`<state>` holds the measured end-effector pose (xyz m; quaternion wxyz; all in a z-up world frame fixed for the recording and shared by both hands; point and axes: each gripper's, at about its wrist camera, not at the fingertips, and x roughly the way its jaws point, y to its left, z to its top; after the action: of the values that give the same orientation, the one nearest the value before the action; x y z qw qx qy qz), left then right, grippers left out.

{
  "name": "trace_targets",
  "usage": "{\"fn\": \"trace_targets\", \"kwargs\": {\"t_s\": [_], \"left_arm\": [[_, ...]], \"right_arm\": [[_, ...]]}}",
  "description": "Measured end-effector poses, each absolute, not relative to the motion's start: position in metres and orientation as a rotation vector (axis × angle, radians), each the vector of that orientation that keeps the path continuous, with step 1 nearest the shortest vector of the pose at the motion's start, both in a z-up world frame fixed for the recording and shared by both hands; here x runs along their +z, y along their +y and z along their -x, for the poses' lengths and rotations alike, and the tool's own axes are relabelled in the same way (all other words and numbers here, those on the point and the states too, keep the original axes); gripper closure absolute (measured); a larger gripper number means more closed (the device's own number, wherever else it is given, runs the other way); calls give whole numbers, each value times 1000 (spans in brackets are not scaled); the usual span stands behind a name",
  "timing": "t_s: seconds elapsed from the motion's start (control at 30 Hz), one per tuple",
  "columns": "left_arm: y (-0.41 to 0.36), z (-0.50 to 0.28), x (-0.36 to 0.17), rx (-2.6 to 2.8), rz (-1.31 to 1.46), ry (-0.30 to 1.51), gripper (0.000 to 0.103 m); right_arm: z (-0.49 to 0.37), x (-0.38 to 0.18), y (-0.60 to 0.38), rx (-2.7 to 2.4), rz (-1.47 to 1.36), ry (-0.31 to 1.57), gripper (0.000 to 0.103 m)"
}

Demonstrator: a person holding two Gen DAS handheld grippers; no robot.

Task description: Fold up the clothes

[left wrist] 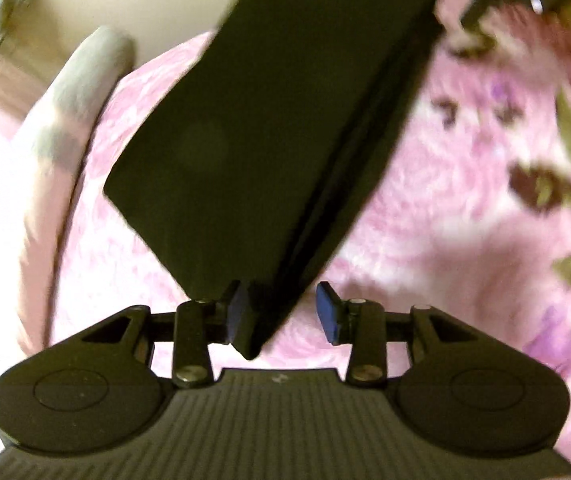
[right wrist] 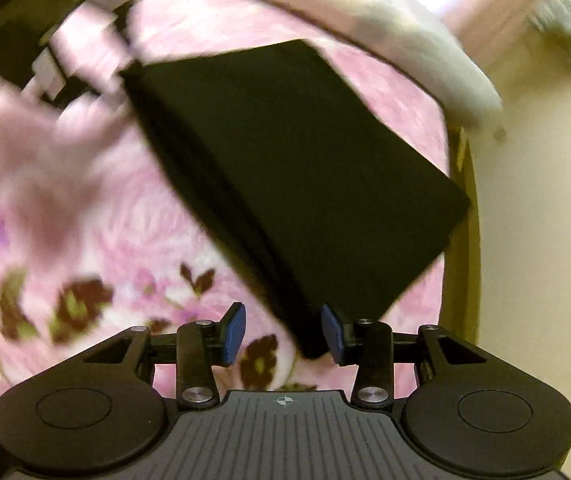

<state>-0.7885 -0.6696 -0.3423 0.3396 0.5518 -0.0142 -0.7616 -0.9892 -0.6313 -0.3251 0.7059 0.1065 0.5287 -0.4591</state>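
The black folded garment (left wrist: 269,128) lies on a pink floral blanket (left wrist: 445,208) that covers the work surface. Several layers are stacked along its long edge, which faces the open blanket.

Left gripper (left wrist: 283,314): the jaws stand apart. One corner of the garment sits between them. The corner rests against the left-hand blue pad (left wrist: 238,312); the other pad (left wrist: 327,312) is clear of the cloth, with pink blanket visible in the gap. No pinch is applied.

Right gripper (right wrist: 283,334): the jaws stand apart. The near corner of the garment (right wrist: 297,168) lies against the right-hand blue pad (right wrist: 331,334); the left-hand pad (right wrist: 232,334) is clear of it, with blanket pattern visible in the gap. No pinch is applied.

Both views are motion-blurred. In the left wrist view the opposite gripper appears as a dark blurred form at the upper right, near the far corner of the garment.

A pale padded edge (left wrist: 81,80) borders the blanket on one side, with a cream wall behind it.

Markings: no brand name or text can be read. The right gripper body carries a small crosshair symbol (right wrist: 284,401) on its ribbed top face. A faint mark at the same position on the left gripper is too blurred to identify.
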Motion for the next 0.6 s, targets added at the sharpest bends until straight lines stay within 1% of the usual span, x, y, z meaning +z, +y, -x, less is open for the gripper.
{"fn": "trace_targets", "kwargs": {"t_s": [0.13,0.2,0.3,0.43,0.53,0.6], "left_arm": [[-679,790,-324,-1987,-1288,161,67],[-692,794,-318,-1986,-1225,237,67],[-709,806,-327,-1972,-1209,324,67],[-717,819,-345,-1955,-1282,344,68],[-719,820,-341,-1951,-1285,351,68],[-720,824,-333,-1958,-1273,326,67]], "right_arm": [[1000,-305,-649,-1136,-434,984,62],[1006,-308,-665,-1173,-531,920,62],[1014,-322,-684,-1196,-640,871,62],[1028,-343,-697,-1158,-756,860,62],[1025,-329,-703,-1130,-742,886,62],[1031,-310,-711,-1158,-697,840,62]]}}
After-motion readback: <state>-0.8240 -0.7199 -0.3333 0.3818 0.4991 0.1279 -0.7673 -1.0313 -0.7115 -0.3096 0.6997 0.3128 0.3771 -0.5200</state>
